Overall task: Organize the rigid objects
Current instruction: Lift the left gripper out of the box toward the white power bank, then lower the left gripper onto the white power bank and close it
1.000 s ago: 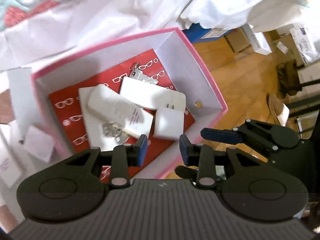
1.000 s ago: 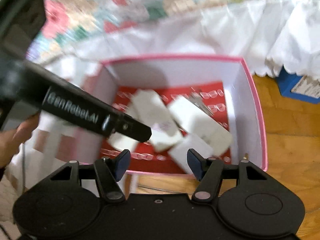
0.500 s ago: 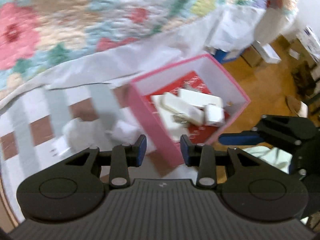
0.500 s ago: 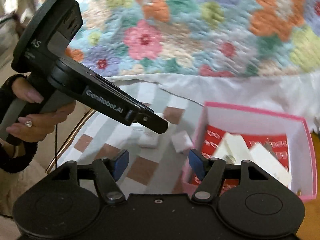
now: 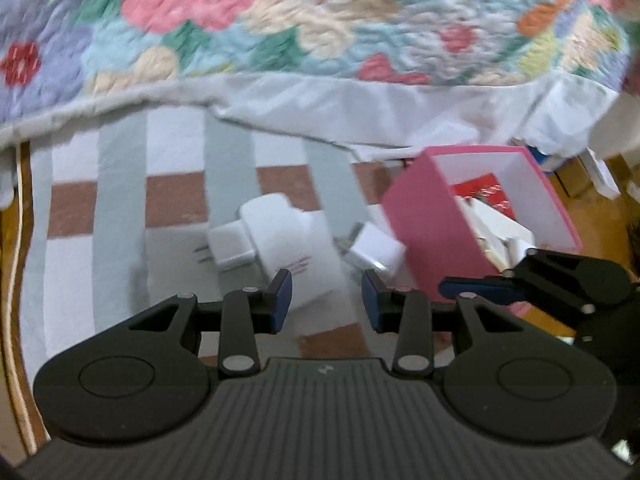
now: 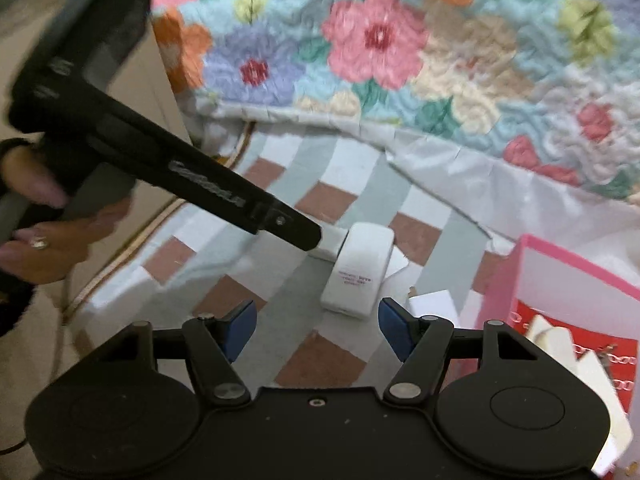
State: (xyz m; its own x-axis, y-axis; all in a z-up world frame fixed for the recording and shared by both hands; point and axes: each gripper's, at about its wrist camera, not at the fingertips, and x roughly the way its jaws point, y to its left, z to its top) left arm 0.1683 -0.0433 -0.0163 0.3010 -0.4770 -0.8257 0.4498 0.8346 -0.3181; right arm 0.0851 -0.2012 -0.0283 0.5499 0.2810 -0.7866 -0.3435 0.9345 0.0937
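At the bottom of the left wrist view, the left gripper [image 5: 326, 300] is seen with its blue-padded fingers spread apart and nothing held between them; just beyond its tips a long white plastic charger block with pink printed text [image 5: 294, 248] lies on the checked cloth of grey, white and brown squares [image 5: 120, 208]. A small white plug adapter with metal prongs [image 5: 230, 246] is found touching the block's left side, and a second small white cube adapter [image 5: 374, 250] lies just right of it, beside the wall of the pink cardboard box [image 5: 432, 240]. More white pieces are seen inside the box on its red patterned lining. The right gripper [image 6: 314, 326] is likewise held wide and empty at the bottom of its own view, the same block lying beyond its fingers. The left gripper's black body is seen crossing the left of that frame, its tip covering part of the small adapter. A flowered quilt [image 6: 380, 40] fills the upper part of both views.
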